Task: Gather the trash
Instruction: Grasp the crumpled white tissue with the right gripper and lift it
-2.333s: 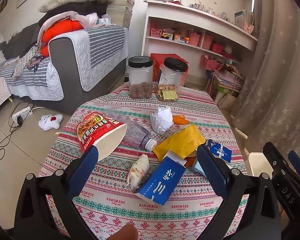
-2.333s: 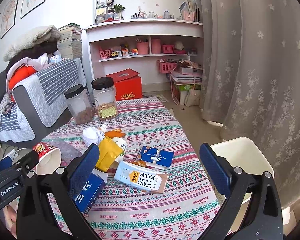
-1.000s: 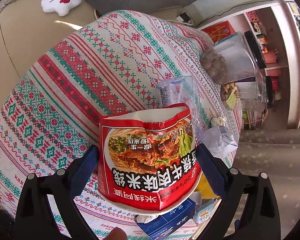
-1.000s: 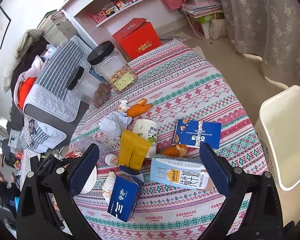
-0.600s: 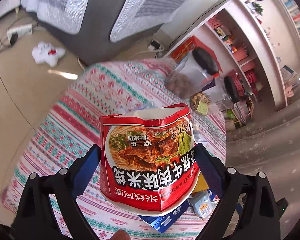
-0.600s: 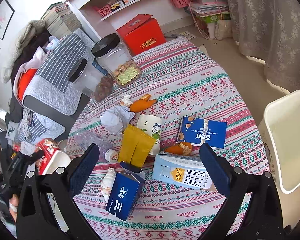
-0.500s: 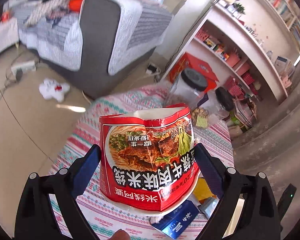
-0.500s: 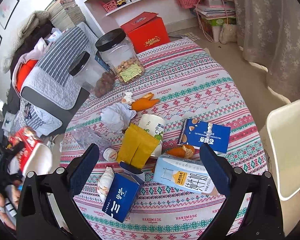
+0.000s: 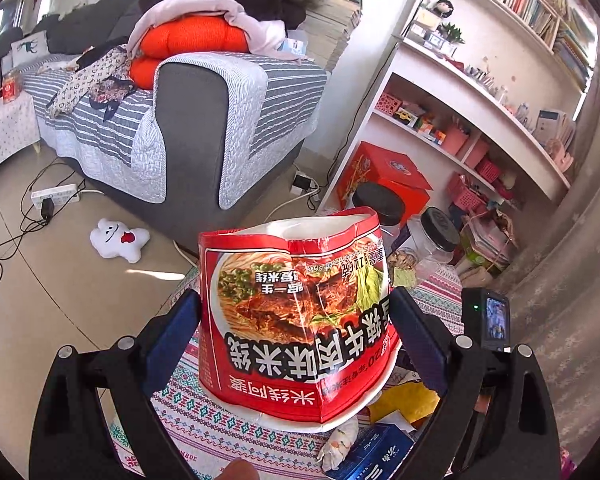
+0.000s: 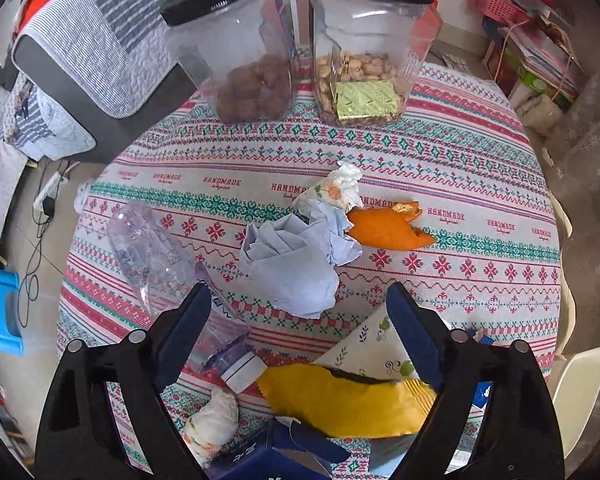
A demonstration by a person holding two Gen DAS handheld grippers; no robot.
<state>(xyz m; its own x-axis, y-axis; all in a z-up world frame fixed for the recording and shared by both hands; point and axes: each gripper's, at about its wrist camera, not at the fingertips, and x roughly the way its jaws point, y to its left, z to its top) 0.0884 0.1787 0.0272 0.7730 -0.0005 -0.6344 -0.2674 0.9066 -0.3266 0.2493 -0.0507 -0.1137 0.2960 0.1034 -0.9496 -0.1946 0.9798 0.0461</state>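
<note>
My left gripper [image 9: 296,320] is shut on a red instant-noodle cup [image 9: 296,312], held in the air above the table's near edge. My right gripper [image 10: 300,312] points steeply down over the patterned tablecloth [image 10: 460,152]; its jaws are closing, and a crumpled white paper ball [image 10: 296,260] lies just ahead of the tips, not pressed. A crushed clear plastic bottle [image 10: 160,256] lies by the left finger. A yellow wrapper [image 10: 344,396], an orange peel [image 10: 388,232], a small tissue wad [image 10: 214,416] and a blue carton [image 10: 260,460] lie around it.
Two black-lidded clear jars [image 10: 364,40] stand at the table's far side. A grey sofa [image 9: 196,120] with striped covers is beyond, white shelves [image 9: 480,100] and a red box [image 9: 384,176] to the right. A white chair [image 10: 576,392] sits at the table's right edge.
My left gripper has lifted the noodle cup off the table and tilted up toward the room. My right gripper has swung forward and down over the paper ball, its jaws narrowing.
</note>
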